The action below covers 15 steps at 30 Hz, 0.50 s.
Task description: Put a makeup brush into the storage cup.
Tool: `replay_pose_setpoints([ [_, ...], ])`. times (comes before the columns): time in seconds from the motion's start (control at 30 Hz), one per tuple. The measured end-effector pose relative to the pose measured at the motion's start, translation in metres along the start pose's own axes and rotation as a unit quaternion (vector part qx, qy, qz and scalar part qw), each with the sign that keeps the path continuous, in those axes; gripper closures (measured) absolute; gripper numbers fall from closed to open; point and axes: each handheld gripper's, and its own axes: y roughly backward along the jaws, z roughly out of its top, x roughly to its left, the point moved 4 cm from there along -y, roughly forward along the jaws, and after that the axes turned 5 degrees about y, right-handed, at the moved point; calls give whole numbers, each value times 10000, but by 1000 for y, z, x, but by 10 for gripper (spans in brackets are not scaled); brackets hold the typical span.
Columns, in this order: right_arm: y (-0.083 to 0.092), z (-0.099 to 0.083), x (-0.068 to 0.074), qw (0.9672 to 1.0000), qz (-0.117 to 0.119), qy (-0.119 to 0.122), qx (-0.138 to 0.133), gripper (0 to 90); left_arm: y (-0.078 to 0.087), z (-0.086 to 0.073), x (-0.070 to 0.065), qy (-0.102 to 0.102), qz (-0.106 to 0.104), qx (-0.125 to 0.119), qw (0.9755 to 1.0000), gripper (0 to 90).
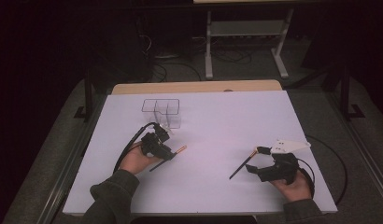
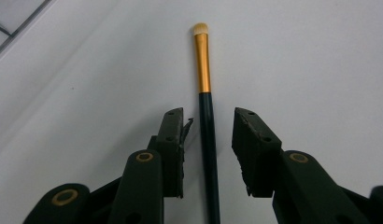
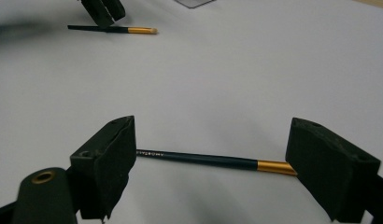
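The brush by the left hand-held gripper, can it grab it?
Probably yes. The brush lies on the table straight between the left hand-held gripper's jaws, with small gaps either side and nothing in between.

The room lay dark; only the white table [image 1: 217, 140] was lit, dimly and evenly, from above. Shadows fell soft and faint. The gripper views looked grainy, their near black jaws slightly blurred, without glare.

High view looks forward and down from above the near edge of the white table [image 1: 217, 121], taking in its whole top. Both gripper views sit low and close over that surface. The right gripper view's upper left and the left gripper view share one brush [image 3: 115, 30] [image 2: 206, 102].
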Motion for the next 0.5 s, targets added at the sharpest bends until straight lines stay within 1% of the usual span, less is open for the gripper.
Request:
replay_pose_setpoints([
  [0.2,0,0,0,10000,5,4,-2,153,-2,1,0,-28,11,31,10000,681],
  [0.23,0,0,0,10000,12,18,9,153,-4,1,0,-29,47,64,10000,687],
  [0.37,-1,0,0,10000,20,50,4,153,-5,2,-1,-48,40,74,10000,711],
  [0.47,-1,0,0,10000,26,49,10,153,-6,2,-1,-29,47,94,9999,717],
  [0.5,-1,0,0,10000,25,54,9,153,-7,2,-1,-5,20,101,9999,722],
])
